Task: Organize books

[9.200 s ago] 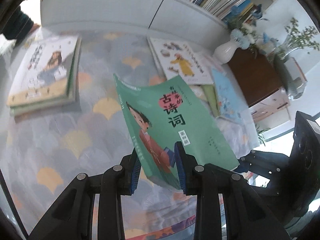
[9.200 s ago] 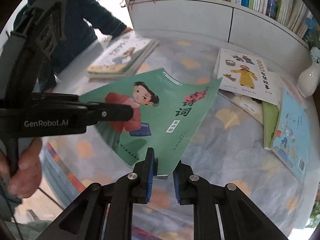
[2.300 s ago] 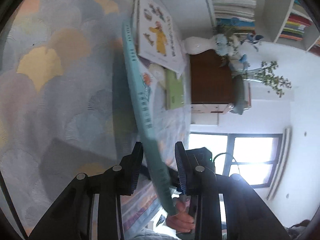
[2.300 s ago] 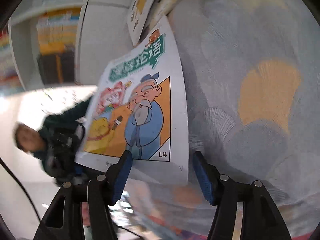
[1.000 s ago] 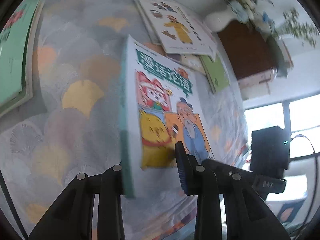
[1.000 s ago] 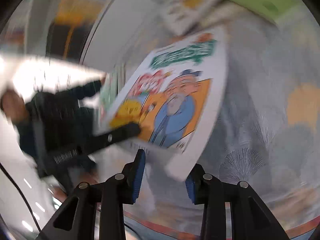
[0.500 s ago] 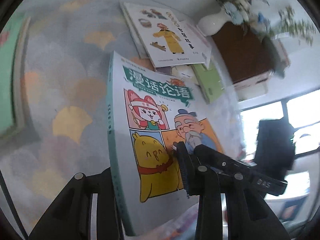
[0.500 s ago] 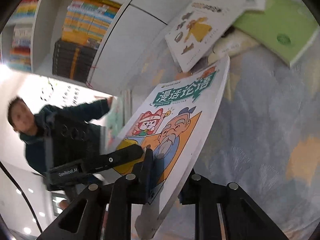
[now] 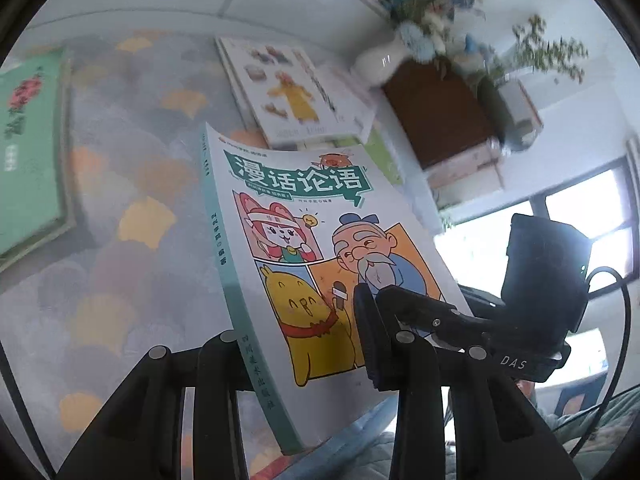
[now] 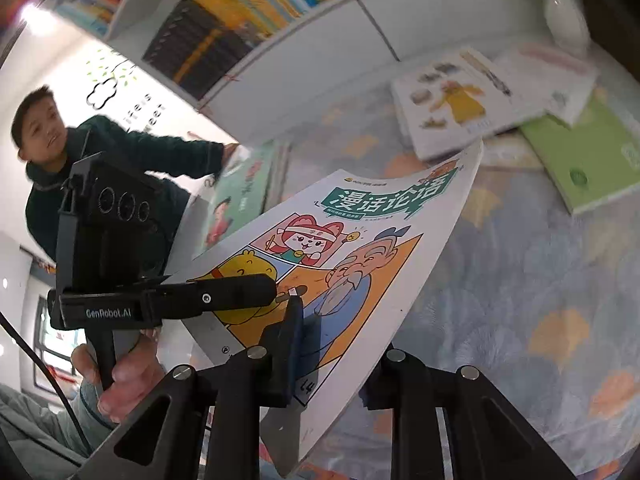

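Since half a second ago the comic book (image 9: 320, 248) has tipped flatter, cover now facing up toward both cameras; a second ago it was near edge-on and blurred. The green book carried nine seconds ago now lies on the stack (image 9: 28, 160) at the left edge of the left view.

Comic book is off the tablecloth (image 9: 120, 184), centre of both frames, held by both tools. Left gripper (image 9: 304, 344): jaws narrow, clamped on the lower edge near the spine, right finger pad on the cover, left finger behind. Right gripper (image 10: 340, 360): jaws narrow too, clamped on the bottom corner of the cover, one pad on top, the other finger under the pages. Its free corner droops a little in the right view.

Judgement: mid-carry, next stop is the stack, upper left in both views.

How to do it well:
- keep both grips shut until the spine is over the stack
- hold it level; soft cover will sag if one side lets go early
- land spine side first, square to the green cover, then open one tool at a time
- someone's hand (image 10: 230, 148) rests by the stack; watch for it

Loose books (image 10: 460, 104) at upper right are not yet sorted.
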`<control>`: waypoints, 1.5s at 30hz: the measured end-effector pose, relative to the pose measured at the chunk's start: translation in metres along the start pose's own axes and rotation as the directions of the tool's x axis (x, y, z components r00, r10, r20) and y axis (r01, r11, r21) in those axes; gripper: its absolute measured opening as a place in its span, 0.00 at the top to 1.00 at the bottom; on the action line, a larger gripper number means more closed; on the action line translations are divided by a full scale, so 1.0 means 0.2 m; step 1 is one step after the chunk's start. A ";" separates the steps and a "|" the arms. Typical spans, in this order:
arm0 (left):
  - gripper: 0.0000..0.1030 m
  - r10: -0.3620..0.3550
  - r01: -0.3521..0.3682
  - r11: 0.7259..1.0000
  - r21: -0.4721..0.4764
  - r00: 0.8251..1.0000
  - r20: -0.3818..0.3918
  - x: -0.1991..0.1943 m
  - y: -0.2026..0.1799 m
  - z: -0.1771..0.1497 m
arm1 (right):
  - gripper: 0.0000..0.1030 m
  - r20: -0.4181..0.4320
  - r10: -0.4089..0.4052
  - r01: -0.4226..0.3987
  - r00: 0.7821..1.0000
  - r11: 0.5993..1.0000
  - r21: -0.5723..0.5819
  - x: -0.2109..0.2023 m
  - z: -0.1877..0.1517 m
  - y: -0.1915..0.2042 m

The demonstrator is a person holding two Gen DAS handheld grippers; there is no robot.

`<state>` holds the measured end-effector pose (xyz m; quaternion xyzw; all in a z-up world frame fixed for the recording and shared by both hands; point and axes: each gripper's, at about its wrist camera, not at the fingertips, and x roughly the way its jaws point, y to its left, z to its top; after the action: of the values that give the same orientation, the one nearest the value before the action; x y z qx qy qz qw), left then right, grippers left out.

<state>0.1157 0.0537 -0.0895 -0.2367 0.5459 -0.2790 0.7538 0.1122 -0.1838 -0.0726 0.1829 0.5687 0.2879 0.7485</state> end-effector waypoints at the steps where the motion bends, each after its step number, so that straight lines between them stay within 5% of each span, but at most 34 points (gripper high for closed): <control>1: 0.69 0.004 -0.004 1.000 -0.008 0.999 0.036 -0.06 0.02 0.01 | 0.79 0.005 0.009 -0.009 1.000 1.000 -0.009 0.01 0.03 0.03; 10: 0.69 0.146 -0.101 0.980 -0.171 0.952 0.270 -0.53 0.41 0.14 | 0.78 -0.048 0.173 -0.179 0.984 0.969 -0.173 0.40 0.48 0.39; 17: 0.69 0.272 -0.172 0.931 -0.323 0.915 0.298 -0.64 0.79 0.22 | 0.77 -0.157 0.226 -0.256 0.961 0.944 -0.206 0.84 0.71 0.61; 26: 0.69 0.287 -0.160 0.874 -0.459 0.932 0.222 -0.49 1.10 0.12 | 0.76 -0.311 0.202 -0.250 0.929 0.960 -0.124 1.30 0.74 0.53; 31: 0.66 0.281 -0.125 0.855 -0.504 0.927 0.247 -0.52 1.15 0.04 | 0.76 -0.339 0.193 -0.242 0.921 0.964 -0.107 1.38 0.71 0.50; 40: 0.65 0.374 -0.212 0.823 -0.527 0.900 0.222 -0.64 1.12 -0.09 | 0.74 -0.345 0.112 -0.192 0.932 0.959 -0.209 1.39 0.66 0.61; 45: 0.62 0.394 -0.241 0.850 -0.468 0.881 0.262 -0.75 0.99 -0.08 | 0.56 -0.413 0.181 -0.239 0.893 0.967 -0.093 1.33 0.63 0.52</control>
<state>0.0952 0.2986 -0.1216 -0.3442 0.4829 0.0225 0.8049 0.2592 0.0732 -0.1716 0.1268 0.6649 0.4381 0.5916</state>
